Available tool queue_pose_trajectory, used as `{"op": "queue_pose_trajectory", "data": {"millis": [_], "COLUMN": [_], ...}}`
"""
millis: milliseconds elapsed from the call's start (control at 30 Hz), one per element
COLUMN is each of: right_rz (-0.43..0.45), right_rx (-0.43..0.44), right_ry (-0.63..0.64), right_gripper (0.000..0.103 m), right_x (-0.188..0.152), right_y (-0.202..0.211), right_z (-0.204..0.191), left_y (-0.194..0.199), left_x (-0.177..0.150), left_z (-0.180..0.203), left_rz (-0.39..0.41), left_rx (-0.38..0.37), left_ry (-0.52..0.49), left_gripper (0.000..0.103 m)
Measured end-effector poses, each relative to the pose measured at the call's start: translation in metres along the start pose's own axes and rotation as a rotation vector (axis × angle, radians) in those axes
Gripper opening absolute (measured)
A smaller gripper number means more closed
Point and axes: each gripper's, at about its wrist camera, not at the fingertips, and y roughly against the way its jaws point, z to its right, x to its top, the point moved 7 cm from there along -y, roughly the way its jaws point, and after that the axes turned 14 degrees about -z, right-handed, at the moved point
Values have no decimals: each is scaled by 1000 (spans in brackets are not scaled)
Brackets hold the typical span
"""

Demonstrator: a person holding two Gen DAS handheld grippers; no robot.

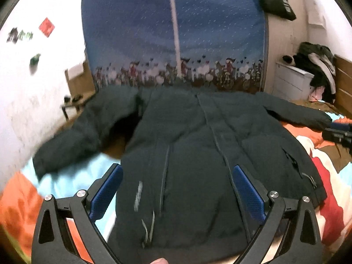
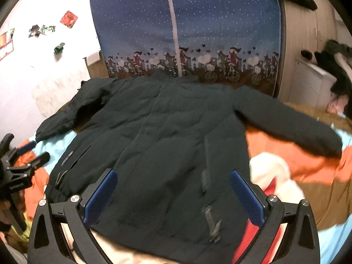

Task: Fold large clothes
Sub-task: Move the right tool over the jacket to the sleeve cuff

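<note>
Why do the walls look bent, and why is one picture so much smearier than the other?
Both views use fisheye lenses, so the blue curtain bulges and corners go black. The left wrist view is streaked by motion: its curtain dots smear into dashes and the dark jacket looks soft. The right wrist view is steadier, though the jacket's right sleeve blurs. Lighting is dim; the white wall washes out.

your left gripper (image 1: 177, 176) and right gripper (image 2: 172, 180) both hung above the jacket (image 2: 158, 132) with jaws wide and nothing between them. the bedspread (image 2: 286, 160) beside each sleeve lay bare, giving room to pass. the blue curtain (image 2: 220, 26) closed off the far side; a clothes pile (image 1: 316, 66) crowded the right corner.
</note>
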Motion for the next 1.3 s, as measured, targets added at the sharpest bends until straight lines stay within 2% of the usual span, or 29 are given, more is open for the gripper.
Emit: {"op": "queue_pose_trajectory", "data": {"millis": [167,233,333,400,500,700,900,1067,1167,1300], "right_rz": [-68,-98,-96,-88,-25,69,107,68,35,8], "right_rx": [-102,-127,-133,-127,-127,-135,-203,-231,-248,-276], "right_ry": [110,121,90,66,32,9,-12,-123,-200,-306], "right_gripper": [103,103,103,103,103,103,103,103,103,103], "right_x": [34,49,69,81,97,118,122,111,97,76], "right_y": [-1,-5,-15,-22,-29,-38,-50,-66,-76,-84], "right_z": [15,23,35,42,55,87,139,194,227,276], "left_y": [-12,-15,-16,-18,-25,-39,-63,-103,-139,-175], "left_x": [41,56,78,91,110,144,164,175,180,187], "left_z": [10,16,28,37,51,81,113,149,175,208], "left_rz": [29,63,114,136,147,198,248,213,173,164], "left_rx": [3,-4,-32,-44,-62,-29,-15,-41,-61,-63], "left_ry": [-58,-61,-73,-87,-121,-208,-288,-325,-326,-346], "left_gripper": [98,98,98,98,98,98,98,98,98,98]}}
